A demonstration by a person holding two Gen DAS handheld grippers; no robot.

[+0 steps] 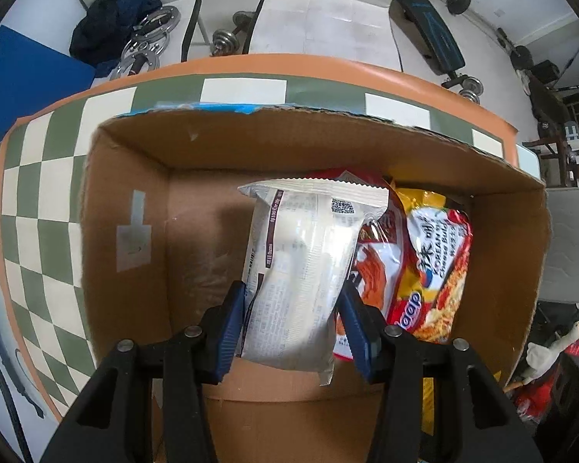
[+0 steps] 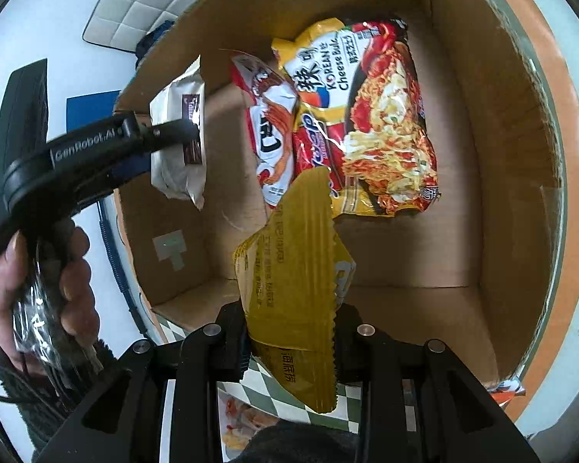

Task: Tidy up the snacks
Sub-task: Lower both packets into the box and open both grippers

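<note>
A cardboard box (image 1: 135,177) sits on a checked worktop (image 1: 38,193) as two hand-held grippers bring snack packets down into it. Inside the box, against its right-hand wall in the left wrist view, a Korean cheese noodle pack (image 2: 382,115) lies flat with a red-and-white noodle pack (image 2: 270,123) overlapping its edge.

The left gripper (image 1: 293,316) points down into the box with its blue fingers (image 1: 231,324) clenched on the sides of a white packet (image 1: 301,262), which hangs over the bare floor of the box just beside the red-and-white pack. The right gripper (image 2: 289,332) is at the near rim of the box, its fingers clamped on a yellow packet (image 2: 293,270) whose upper end reaches in over the box floor toward the cheese noodle pack.

The likely trouble: both grippers are working the same box at once, so they could knock together, or a packet let go from this height could land askew on the packs already there. The yellow packet is pinched near one crimped end and looks liable to swing or slip.

Much stays unclear. The right gripper's pads are hidden behind the yellow packet. The fronts of both held packets face away. Whatever lies under the two noodle packs cannot be seen, and the hand (image 2: 42,301) on the left gripper's handle is only partly in frame.
</note>
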